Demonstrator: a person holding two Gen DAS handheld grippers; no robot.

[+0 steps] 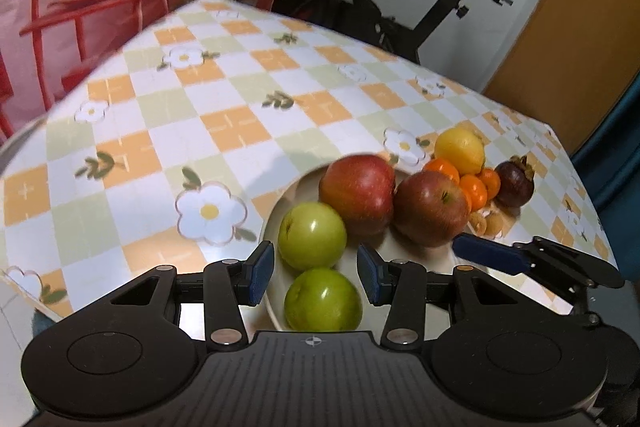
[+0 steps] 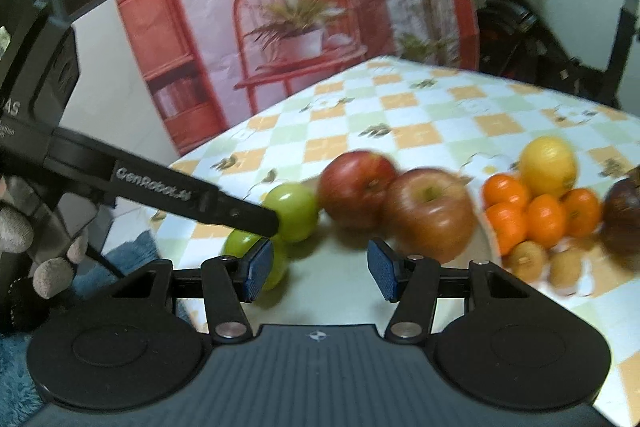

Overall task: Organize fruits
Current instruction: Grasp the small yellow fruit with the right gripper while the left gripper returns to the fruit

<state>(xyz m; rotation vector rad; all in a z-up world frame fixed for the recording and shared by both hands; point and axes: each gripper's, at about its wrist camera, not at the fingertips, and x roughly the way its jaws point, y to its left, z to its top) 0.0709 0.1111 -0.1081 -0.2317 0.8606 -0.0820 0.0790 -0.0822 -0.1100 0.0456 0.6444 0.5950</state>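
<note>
A white plate (image 1: 269,291) (image 2: 332,263) near the table's front edge holds two green apples (image 1: 312,235) (image 1: 322,301) (image 2: 296,209) and two red apples (image 1: 356,193) (image 1: 430,209) (image 2: 356,189) (image 2: 430,213). My left gripper (image 1: 316,267) hovers over the nearer green apple, which lies between its jaws with gaps at both pads, so it is open. My right gripper (image 2: 322,269) is open over bare plate, just short of the right red apple. One right finger (image 1: 488,253) shows by that apple. One left finger (image 2: 224,207) crosses the green apples.
Right of the plate, a yellow lemon (image 1: 460,151) (image 2: 548,165), several small oranges (image 1: 474,189) (image 2: 544,219), a dark mangosteen (image 1: 514,185) and small brown fruits (image 2: 528,261) lie on the checked tablecloth (image 1: 240,131). An exercise bike (image 1: 400,7) stands behind the table. A gloved hand (image 2: 24,227) holds the left gripper.
</note>
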